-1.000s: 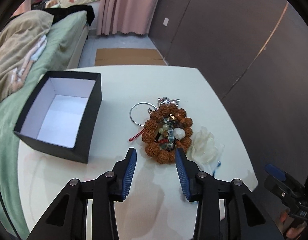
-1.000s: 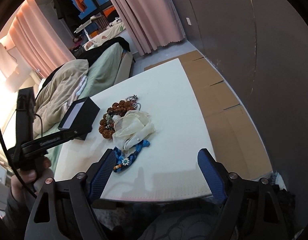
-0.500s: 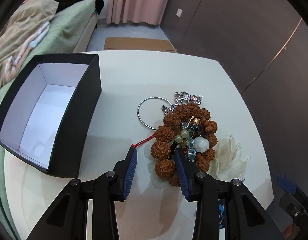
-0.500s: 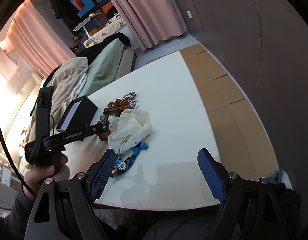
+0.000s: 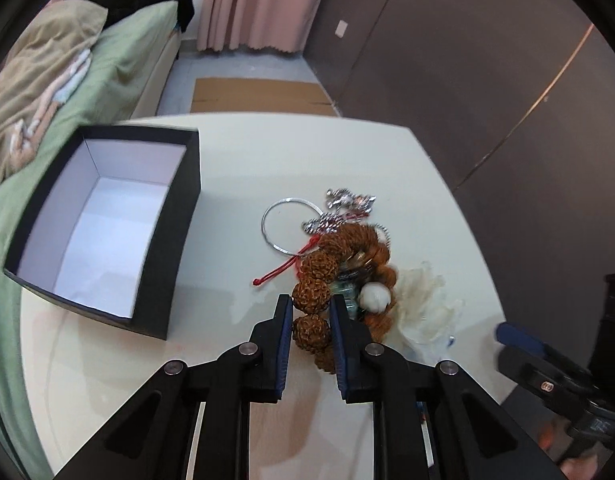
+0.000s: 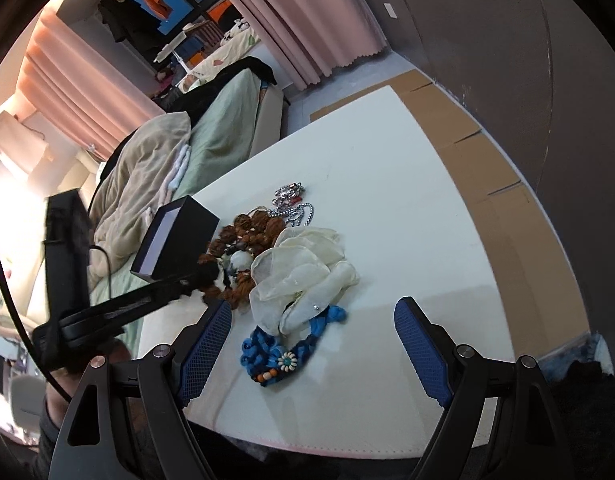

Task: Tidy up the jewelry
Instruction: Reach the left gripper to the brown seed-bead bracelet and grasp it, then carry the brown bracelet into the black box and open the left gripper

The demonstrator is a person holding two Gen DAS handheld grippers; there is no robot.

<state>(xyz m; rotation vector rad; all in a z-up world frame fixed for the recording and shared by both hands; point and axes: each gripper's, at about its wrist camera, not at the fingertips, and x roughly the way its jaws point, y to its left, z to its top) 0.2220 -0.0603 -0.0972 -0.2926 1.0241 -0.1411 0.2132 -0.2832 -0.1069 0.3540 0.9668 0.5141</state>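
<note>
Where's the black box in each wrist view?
Left wrist: black box fills the left-centre, open top showing its white inside, left of the left gripper.
Right wrist: black box sits small at left-centre, partly behind the left gripper's arm.
Shared landmark: the brown bead bracelet lies right of the box in both.

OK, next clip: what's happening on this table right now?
A person is sorting a pile of jewelry on a white table. The left hand-held gripper is closed around the big brown beads of a seed-bead bracelet in the pile. An open black box sits to its left, nothing visible inside. The right hand-held gripper hovers open near a blue fabric necklace and a cream gauzy piece, holding nothing.
</note>
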